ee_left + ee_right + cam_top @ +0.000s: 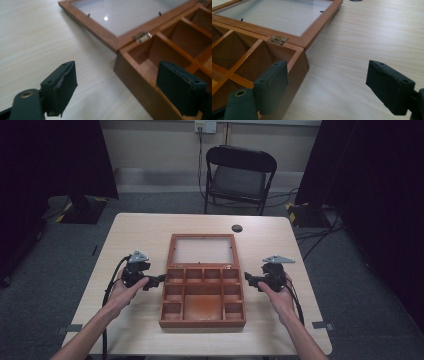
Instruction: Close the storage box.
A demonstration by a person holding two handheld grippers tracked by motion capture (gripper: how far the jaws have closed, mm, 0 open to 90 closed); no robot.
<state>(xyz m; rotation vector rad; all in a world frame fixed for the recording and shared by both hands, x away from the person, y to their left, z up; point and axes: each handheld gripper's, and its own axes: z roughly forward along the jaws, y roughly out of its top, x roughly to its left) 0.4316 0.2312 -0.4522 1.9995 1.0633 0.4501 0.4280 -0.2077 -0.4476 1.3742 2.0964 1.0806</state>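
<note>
A grey carpeted floor (pixel 60 265) runs under a pale wood-grain table (pixel 135 227), with black curtains (pixel 55 155) at both sides and a black folding chair (pixel 240 175) pushed back against the far wall. No writing or label can be read anywhere. In the middle of the table lies a reddish-brown wooden box (pixel 202 295), opened flat: its lid (pixel 203 249), a wooden frame around a clear pane, lies back toward the chair, joined by small metal hinges (pixel 142 37). The box is split into a row of small compartments along the hinge side, more down each side and one wide bay in the centre; all that can be seen are bare. The left gripper (pixel 159 280) sits just beside the box's left wall, its jaws spread wide. The right gripper (pixel 248 280) is at the right wall, jaws likewise apart, holding nothing. A small dark round disc (pixel 237 228) sits in the tabletop beyond the lid.
</note>
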